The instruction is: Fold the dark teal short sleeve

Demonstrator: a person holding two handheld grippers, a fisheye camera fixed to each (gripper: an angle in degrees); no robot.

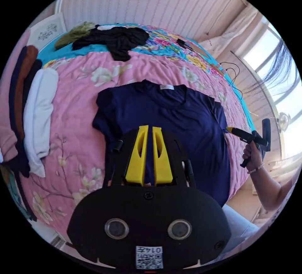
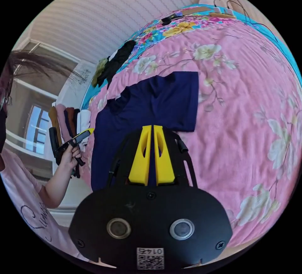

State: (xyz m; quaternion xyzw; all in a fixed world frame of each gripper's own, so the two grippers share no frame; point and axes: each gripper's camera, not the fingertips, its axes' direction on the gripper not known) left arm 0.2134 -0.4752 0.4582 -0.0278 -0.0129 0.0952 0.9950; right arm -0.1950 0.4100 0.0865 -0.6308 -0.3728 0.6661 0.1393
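Yellow jaws of left gripper (image 1: 150, 129) pressed nearly together, hovering over shirt (image 1: 176, 120), not clearly pinching cloth. Right gripper (image 2: 152, 127) same, jaws close together above shirt (image 2: 151, 104); seen from left gripper view, right gripper (image 1: 231, 129) tip at shirt's sleeve edge, grip unclear. Shirt flat, face up, on pink floral bedspread (image 1: 78, 97). Black clothes (image 1: 116, 39) beyond collar. Folded stack (image 1: 34, 110) at bed edge. Striped wall (image 1: 151, 0) behind.

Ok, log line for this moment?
shirt: flat on bedspread, unfolded | left gripper: jaws near closed, empty | right gripper: same | fold: not started
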